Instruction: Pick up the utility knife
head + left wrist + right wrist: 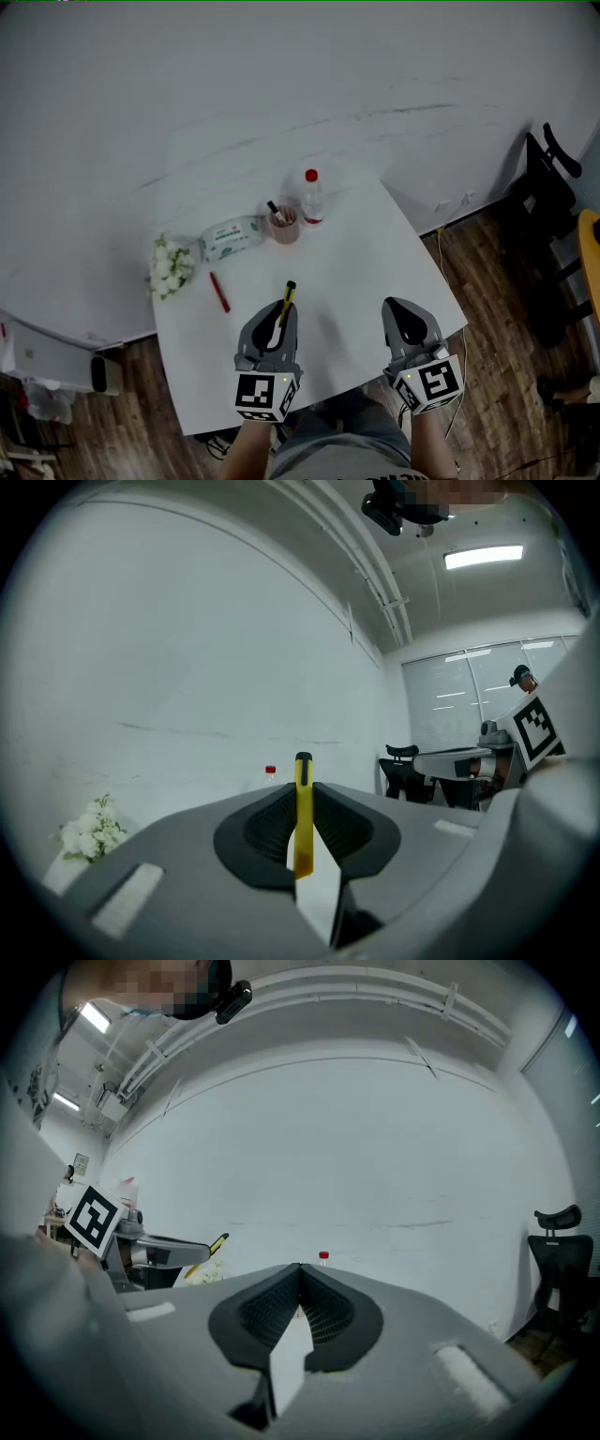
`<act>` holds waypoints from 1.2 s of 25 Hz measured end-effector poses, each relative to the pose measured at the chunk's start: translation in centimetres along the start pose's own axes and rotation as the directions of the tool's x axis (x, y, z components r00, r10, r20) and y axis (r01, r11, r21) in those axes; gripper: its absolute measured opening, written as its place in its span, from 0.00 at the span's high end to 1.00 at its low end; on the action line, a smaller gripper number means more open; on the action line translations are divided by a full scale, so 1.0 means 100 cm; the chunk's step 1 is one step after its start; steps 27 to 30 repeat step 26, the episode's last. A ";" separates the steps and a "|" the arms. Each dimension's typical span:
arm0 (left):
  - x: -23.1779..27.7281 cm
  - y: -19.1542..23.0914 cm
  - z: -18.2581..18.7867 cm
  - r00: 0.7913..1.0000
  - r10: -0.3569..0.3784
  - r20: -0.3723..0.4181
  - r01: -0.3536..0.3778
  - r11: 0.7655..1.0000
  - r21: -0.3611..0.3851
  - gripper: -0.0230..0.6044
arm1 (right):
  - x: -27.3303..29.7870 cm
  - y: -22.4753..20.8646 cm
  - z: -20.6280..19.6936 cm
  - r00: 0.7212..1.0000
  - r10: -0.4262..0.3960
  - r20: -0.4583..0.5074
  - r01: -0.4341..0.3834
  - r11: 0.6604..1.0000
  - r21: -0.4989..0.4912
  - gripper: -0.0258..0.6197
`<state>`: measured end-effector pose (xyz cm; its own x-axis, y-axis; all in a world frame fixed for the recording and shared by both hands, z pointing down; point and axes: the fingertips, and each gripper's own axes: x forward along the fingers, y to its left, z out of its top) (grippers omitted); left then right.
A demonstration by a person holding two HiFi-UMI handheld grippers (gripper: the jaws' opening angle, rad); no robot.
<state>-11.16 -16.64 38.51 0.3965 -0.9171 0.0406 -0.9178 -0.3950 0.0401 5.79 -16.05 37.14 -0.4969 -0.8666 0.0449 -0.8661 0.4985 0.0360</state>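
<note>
My left gripper [279, 314] is shut on the yellow utility knife [288, 296] and holds it above the white table [356, 272]. The knife's black tip sticks out past the jaws toward the wall. In the left gripper view the knife [303, 832] stands on edge between the ribbed pads, and the left gripper [302, 787] points level at the wall. My right gripper [399, 307] hovers over the table's near right part. In its own view the right gripper [298, 1269] has its jaws closed together with nothing between them, and the knife [218, 1242] shows at the left.
At the table's far side stand a red-capped bottle [311, 197], a cup of pens [283, 226], a pack of wipes [230, 238] and white flowers [171, 266]. A red pen [219, 292] lies left of my left gripper. A black chair [548, 187] stands off to the right.
</note>
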 end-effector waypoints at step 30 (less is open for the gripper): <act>-0.029 -0.008 0.009 0.999 -0.039 0.029 0.039 0.999 0.003 0.84 | -0.021 0.023 0.010 0.999 -0.036 0.032 0.037 0.999 -0.022 0.96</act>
